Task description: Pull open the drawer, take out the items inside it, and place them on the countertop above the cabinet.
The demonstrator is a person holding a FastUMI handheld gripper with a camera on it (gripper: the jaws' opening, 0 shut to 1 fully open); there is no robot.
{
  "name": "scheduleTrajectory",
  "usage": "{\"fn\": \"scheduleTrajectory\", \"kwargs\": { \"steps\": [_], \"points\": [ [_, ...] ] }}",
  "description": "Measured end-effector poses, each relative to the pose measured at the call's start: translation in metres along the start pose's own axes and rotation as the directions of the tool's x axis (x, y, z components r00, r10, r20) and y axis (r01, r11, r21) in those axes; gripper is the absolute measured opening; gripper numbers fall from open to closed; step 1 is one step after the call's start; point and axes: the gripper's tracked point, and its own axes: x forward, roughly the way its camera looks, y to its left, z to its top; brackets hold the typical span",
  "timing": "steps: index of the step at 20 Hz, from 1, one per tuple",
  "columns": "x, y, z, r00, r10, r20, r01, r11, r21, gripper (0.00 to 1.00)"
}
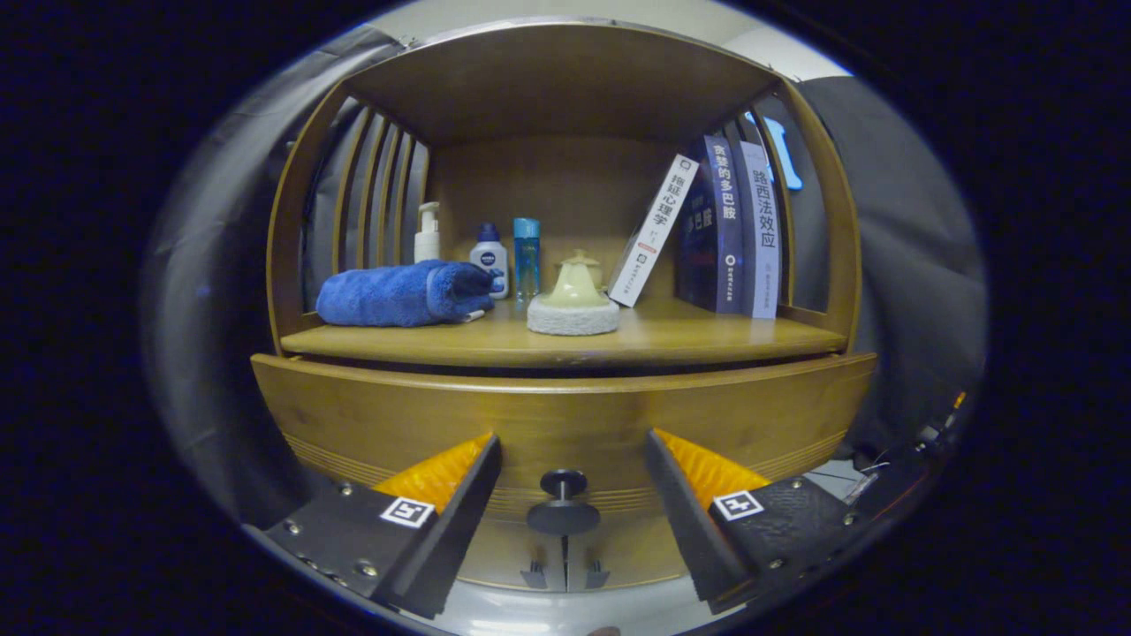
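1. While the tongs (565, 495) hang spread wide at the bottom centre of the frame, nothing sits pinched in them; their fingers (442, 512) flank the drawer knob (563, 503) without touching it.
2. That dark round knob sits low on the drawer front (565, 415), its stem pointing straight out toward the camera, between the two fingers.
3. The drawer front is a wooden panel whose long axis runs left to right across the middle of the frame; a narrow dark gap shows between its top edge and the desk (671, 340) above it.
4. The desk is the wooden top of the cabinet, roofed by a slatted hutch.
5. Left of centre on it lies a rolled blue towel (402, 294), long axis left to right.
6. Behind the towel stand a white pump bottle (428, 234), a white bottle with a blue cap (489, 256) and a slim clear blue bottle (527, 256).
7. At centre a small pale teapot (576, 284) sits on a round white pad (573, 318).
8. Right of it a white book (654, 231) leans rightward against upright books (738, 230).
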Motion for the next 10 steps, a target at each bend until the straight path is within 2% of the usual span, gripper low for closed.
{"fn": "scheduleTrajectory", "kwargs": {
  "steps": [7,10],
  "points": [
    [0.019,0.002,0.003,1.0,0.002,-0.031,-0.002,1.0,0.002,0.99],
    [0.006,0.004,0.004,0.997,0.001,-0.073,-0.002,1.0,-0.015,0.99]
  ]
}}
